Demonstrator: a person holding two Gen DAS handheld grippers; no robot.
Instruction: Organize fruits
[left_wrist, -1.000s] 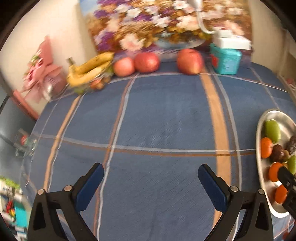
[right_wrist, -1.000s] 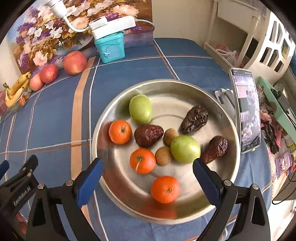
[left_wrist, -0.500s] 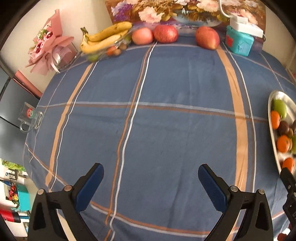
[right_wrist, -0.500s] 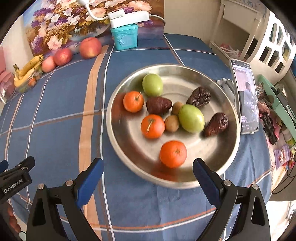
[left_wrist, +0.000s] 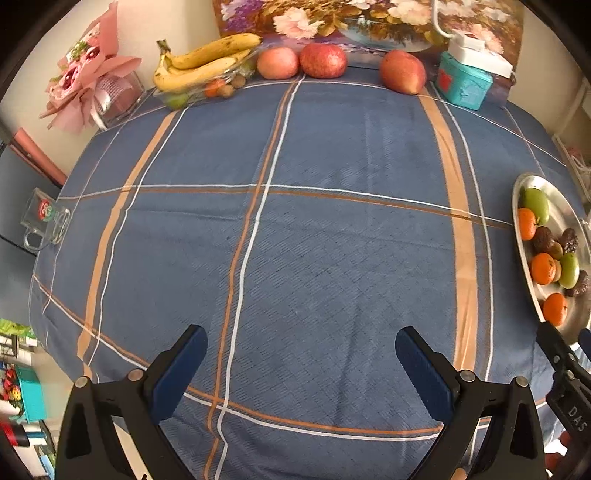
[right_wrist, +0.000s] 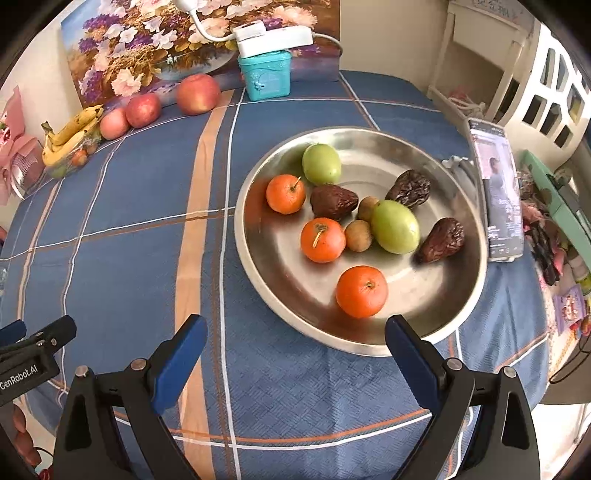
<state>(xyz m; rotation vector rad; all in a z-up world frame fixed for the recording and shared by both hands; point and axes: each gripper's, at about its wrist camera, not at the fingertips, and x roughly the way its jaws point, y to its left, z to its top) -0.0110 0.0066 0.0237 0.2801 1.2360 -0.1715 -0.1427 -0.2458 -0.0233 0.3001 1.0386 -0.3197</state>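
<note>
Fruit for sorting sits in a steel dish (right_wrist: 465, 317) that lies straight ahead of the right hand-held gripper (right_wrist: 293, 354), at about twelve to one o'clock from its fingertips, the dish's near rim just beyond them. Both its blue pads (right_wrist: 410, 360) stand wide apart with nothing between them. Nearest in the dish is an orange mandarin (right_wrist: 361, 291), slightly toward one o'clock; being round, it has no long axis to line up with, so the jaws could close from any side.

Behind it lie two more mandarins (right_wrist: 322, 240), two small brown fruits (right_wrist: 357, 235), two green fruits (right_wrist: 395, 226) and three wrinkled dark ones (right_wrist: 333, 201). The nearer green fruit and the dark ones are oval, their long axes running roughly ten to four o'clock in the right wrist view.

The left hand-held gripper (left_wrist: 301, 363) is also spread open and empty, hovering over bare blue checked cloth on the table (left_wrist: 332, 240). From it the dish (left_wrist: 517, 221) lies at about two to three o'clock, well apart, so I judge the right hand much the nearer for a first pick.

At the far edge of the table, at eleven to twelve o'clock, are bananas (left_wrist: 207, 62) over a clear container and three red apples (left_wrist: 323, 61).

The left view cuts off the dish at its right edge. No second container for sorted fruit is clearly visible. What lies under the bananas is too small to name.
</note>
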